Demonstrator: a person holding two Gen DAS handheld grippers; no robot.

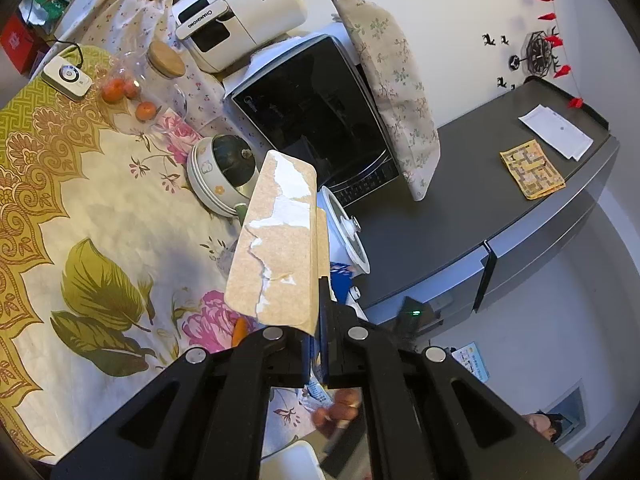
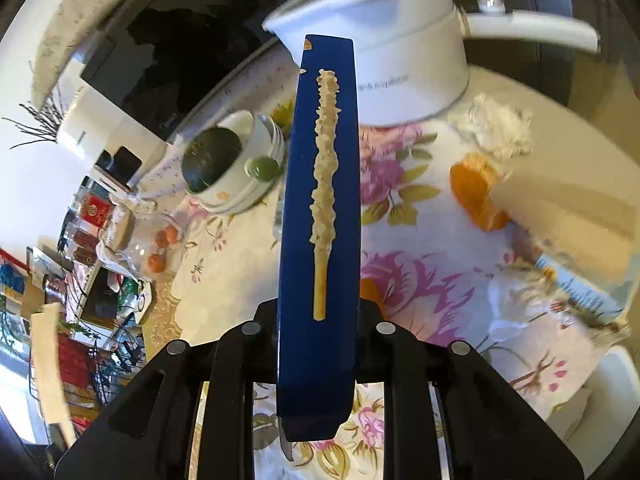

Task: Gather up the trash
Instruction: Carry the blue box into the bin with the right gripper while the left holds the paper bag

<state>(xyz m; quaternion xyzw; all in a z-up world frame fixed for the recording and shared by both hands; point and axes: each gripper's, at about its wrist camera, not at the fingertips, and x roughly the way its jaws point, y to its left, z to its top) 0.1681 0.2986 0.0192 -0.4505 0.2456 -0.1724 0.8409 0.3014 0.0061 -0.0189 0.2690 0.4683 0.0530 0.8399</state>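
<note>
- Tablecloth: cream, pink flowers, olive leaves, gold scroll border.
- Flattened box: deep blue, pale biscuit-stick print; brown card inside, torn white patches.
- Pot, far: white.
- Squash: dark green, in white bowl.
- Peel, right: orange.
- Cover on black appliance: beige, green sprigs.

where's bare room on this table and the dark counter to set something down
Free: the floral tablecloth left of the stacked white bowls, and the dark grey counter between the cloth-covered oven and yellow patterned paper. Crowded: around the white lidded pot.
</note>
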